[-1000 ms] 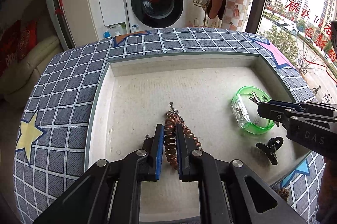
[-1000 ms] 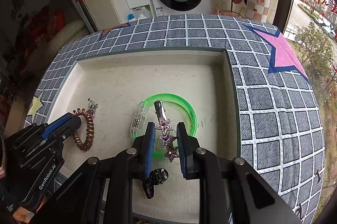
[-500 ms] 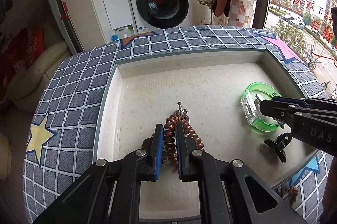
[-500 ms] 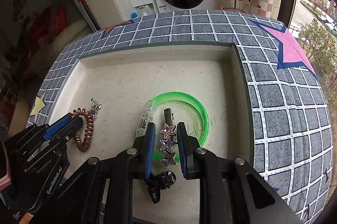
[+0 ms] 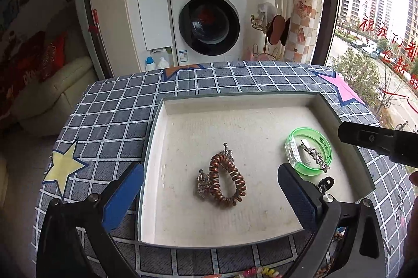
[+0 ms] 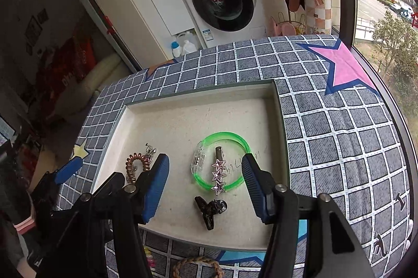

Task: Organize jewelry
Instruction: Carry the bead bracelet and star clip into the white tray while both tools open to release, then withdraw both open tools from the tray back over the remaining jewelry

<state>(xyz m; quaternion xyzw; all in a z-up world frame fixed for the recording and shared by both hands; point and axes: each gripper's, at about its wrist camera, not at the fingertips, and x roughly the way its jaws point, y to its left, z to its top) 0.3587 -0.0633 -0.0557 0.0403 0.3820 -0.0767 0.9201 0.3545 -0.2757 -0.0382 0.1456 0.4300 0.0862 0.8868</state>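
Observation:
A shallow cream tray lies on a checked cloth. In it lie a copper spiral hair tie with silver charms, a green bangle, a star hair clip resting inside the bangle, and a black claw clip. My left gripper is open and empty, raised above the hair tie. My right gripper is open and empty, raised above the star clip and claw clip.
The checked cloth with star prints covers the table around the tray. A braided brown band and small colourful items lie on the cloth near the front edge. A washing machine stands behind the table.
Both grippers opened and pulled back and up. The left let go of the spiral hair tie; the right let go of the star clip, which now lies inside the bangle.

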